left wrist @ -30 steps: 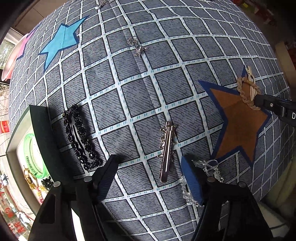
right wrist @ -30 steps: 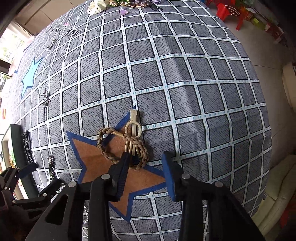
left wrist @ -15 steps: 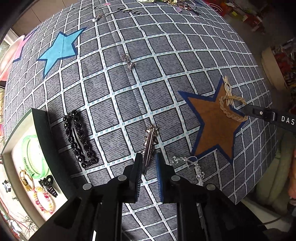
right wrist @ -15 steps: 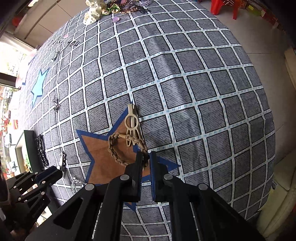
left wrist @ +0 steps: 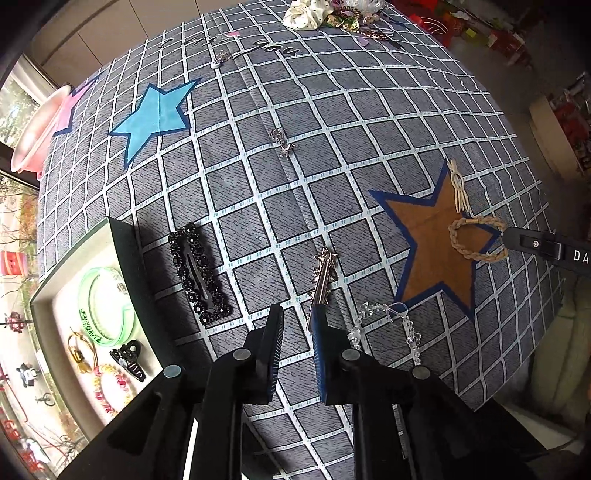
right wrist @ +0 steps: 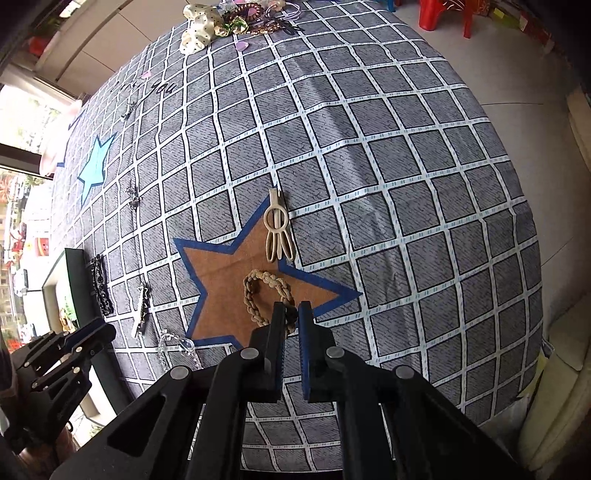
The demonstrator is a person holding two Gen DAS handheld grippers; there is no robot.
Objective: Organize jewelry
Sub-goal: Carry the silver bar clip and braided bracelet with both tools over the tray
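A grid-patterned tablecloth (right wrist: 388,155) is spread beneath both grippers. The braided rope bracelet (right wrist: 264,295) is clenched between the right gripper (right wrist: 291,317) fingers, over the brown star (right wrist: 229,291). The silver star hair clip (left wrist: 323,280) is grasped at its near end by the left gripper (left wrist: 297,321), a black beaded barrette (left wrist: 197,275) lying left of the fingers.

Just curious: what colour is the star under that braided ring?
Brown, edged blue; clearest in the right wrist view.

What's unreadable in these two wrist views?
- Silver star clip: its lower end sits behind the left hand-held gripper fingers, left wrist view.
- Braided bracelet: the gripped part is hidden between the right hand-held gripper pads, right wrist view.
- Jewelry box: cut off by the fisheye edge.
- Far pile: too small to identify.
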